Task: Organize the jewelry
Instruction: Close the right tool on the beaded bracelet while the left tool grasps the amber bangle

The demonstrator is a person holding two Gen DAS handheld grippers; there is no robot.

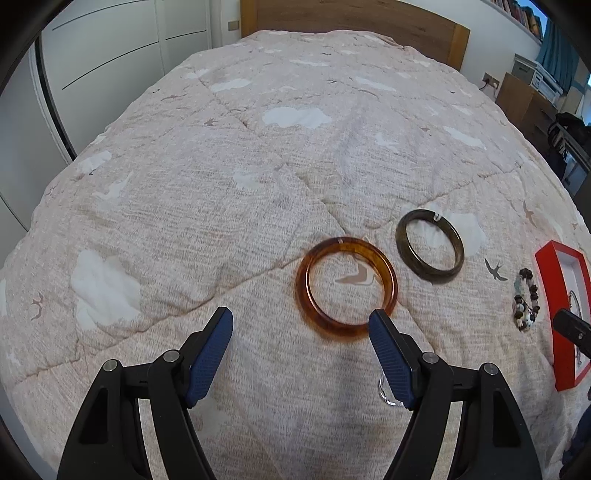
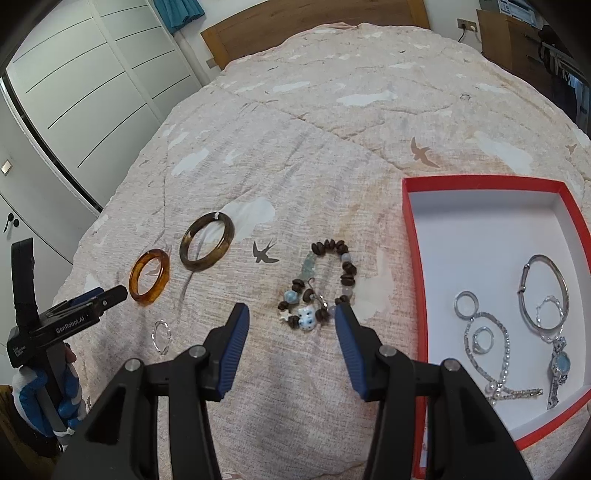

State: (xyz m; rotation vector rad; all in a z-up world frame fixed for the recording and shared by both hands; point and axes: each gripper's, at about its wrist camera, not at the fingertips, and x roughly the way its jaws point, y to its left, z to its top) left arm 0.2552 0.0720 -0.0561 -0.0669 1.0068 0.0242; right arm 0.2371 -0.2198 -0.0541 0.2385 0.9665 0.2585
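On the pink quilt lies an amber bangle (image 1: 345, 244) (image 2: 138, 277), with a dark olive bangle (image 1: 406, 254) (image 2: 188, 251) beside it. My left gripper (image 1: 301, 315) (image 2: 118, 291) is open just short of the amber bangle, its right fingertip over the near rim. A brown and blue beaded bracelet (image 2: 347, 275) (image 1: 517, 295) lies just ahead of my open right gripper (image 2: 291, 308), nothing pressed between its pads. The red box (image 2: 410, 229) (image 1: 545, 273) at the right holds a silver bangle (image 2: 561, 284), rings, a chain and a watch. A small clear ring (image 2: 161, 338) (image 1: 384, 391) lies near the left gripper.
A white wardrobe (image 2: 92, 92) stands left of the bed and a wooden headboard (image 1: 351, 14) at the far end. Brown furniture (image 1: 524, 96) and dark clutter sit to the right. The quilt falls away at its left edge.
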